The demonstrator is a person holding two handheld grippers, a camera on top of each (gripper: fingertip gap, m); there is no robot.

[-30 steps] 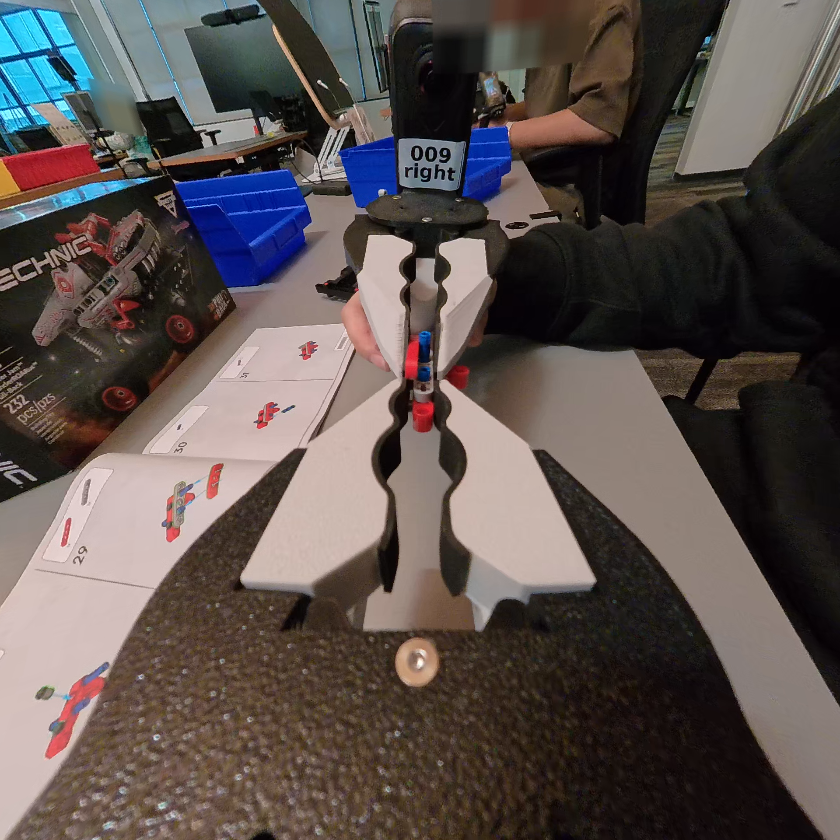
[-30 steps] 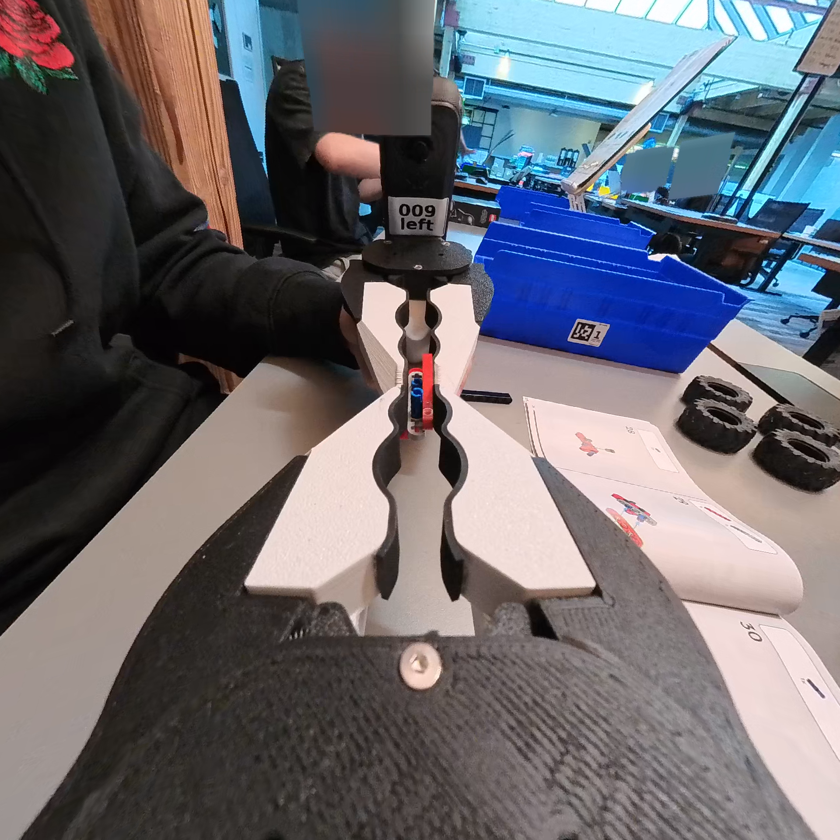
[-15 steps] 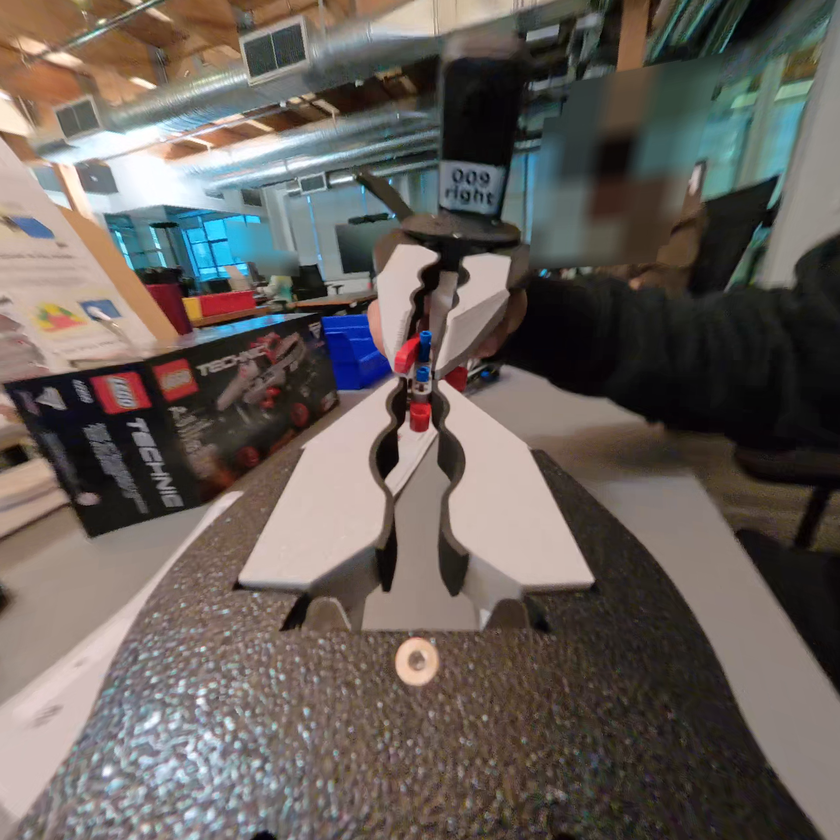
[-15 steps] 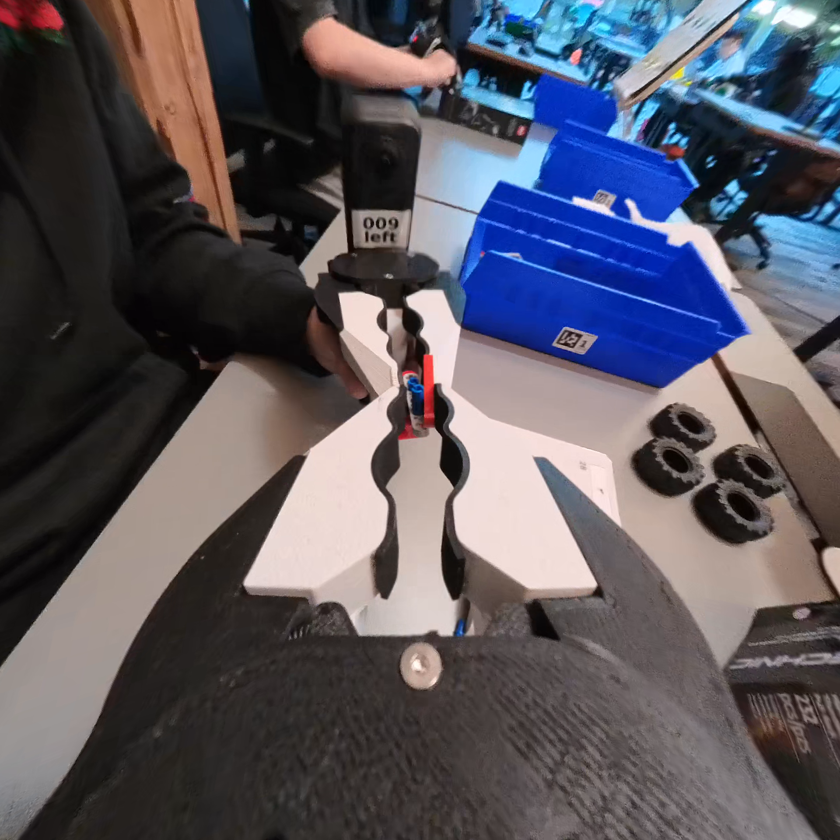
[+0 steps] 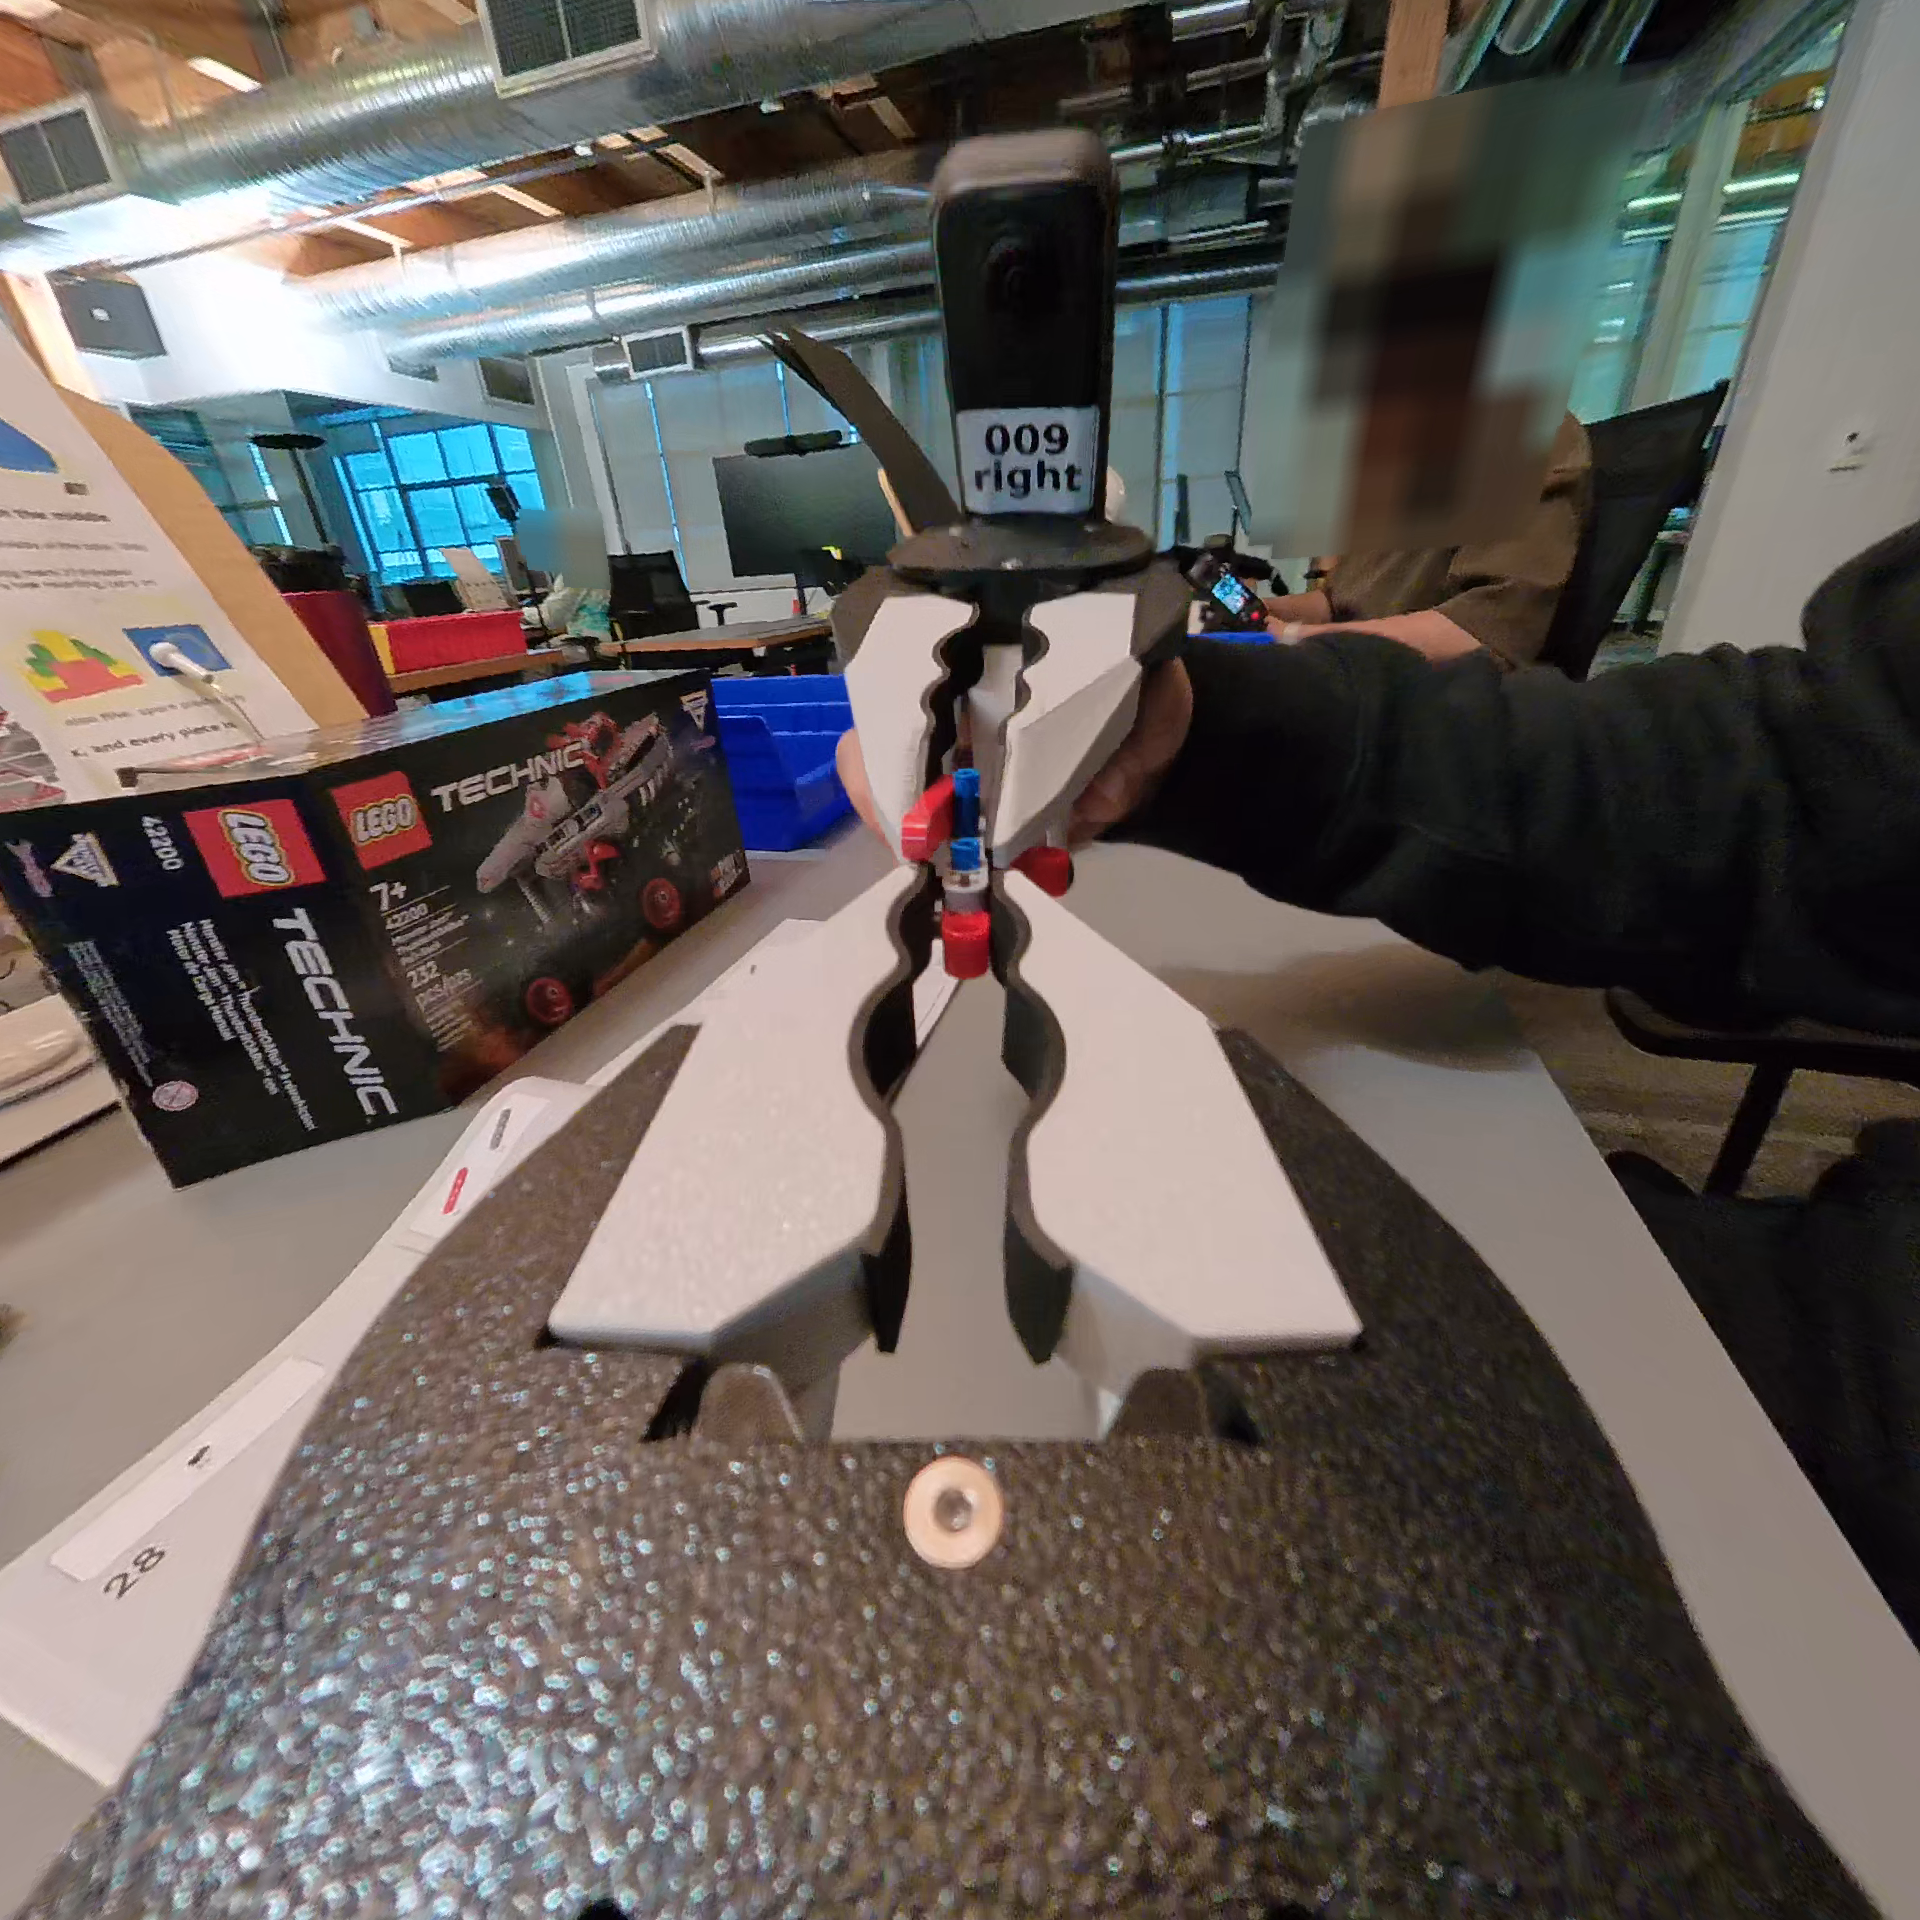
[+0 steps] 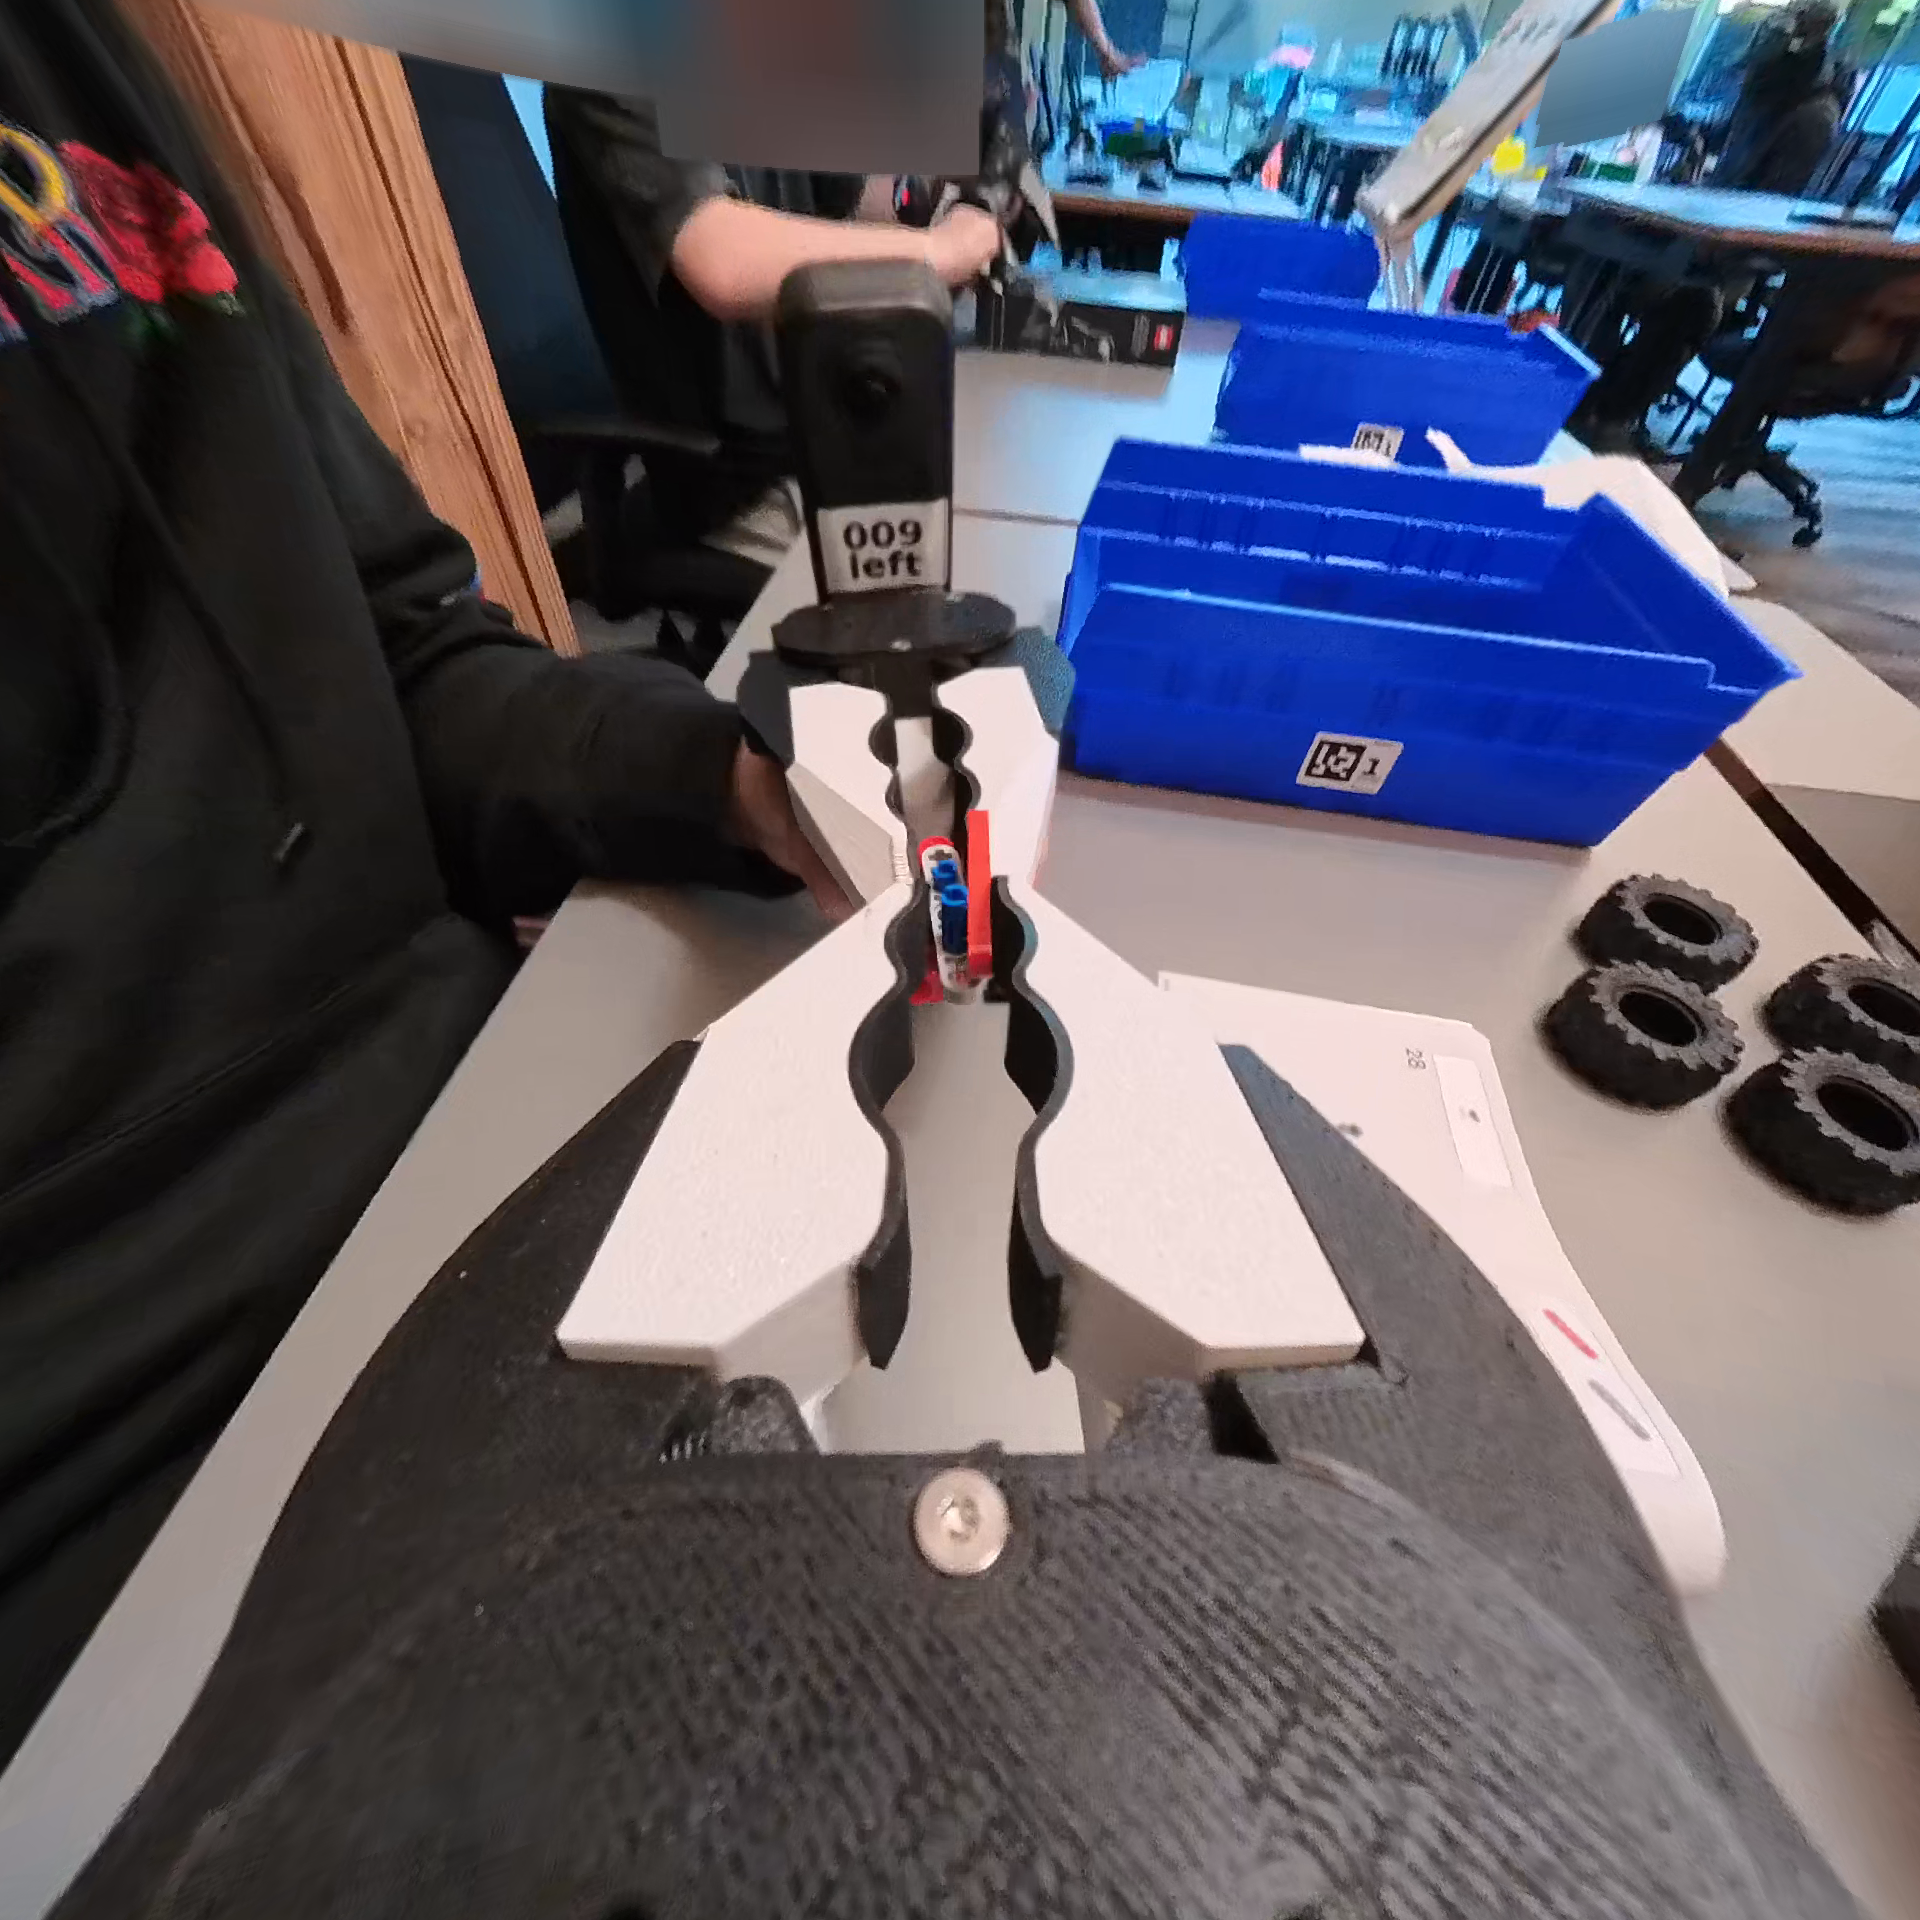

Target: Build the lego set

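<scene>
Two handheld grippers met tip to tip above a grey surface (image 6: pixel 1299 914), sharing a small lego assembly (image 5: pixel 961 868) of red, blue and white pieces. The left gripper (image 5: pixel 954 914) had its fingers pinching the assembly's lower end; the right gripper (image 6: pixel 951 935) pinched it from the opposite side, fingers closed on the piece. An open instruction booklet (image 6: pixel 1455 1164) lay beneath them, with four black tyres (image 6: pixel 1725 1049) and a blue bin (image 6: pixel 1392 665) nearby. The set's black box (image 5: pixel 343 914) stood on the surface to the left.
</scene>
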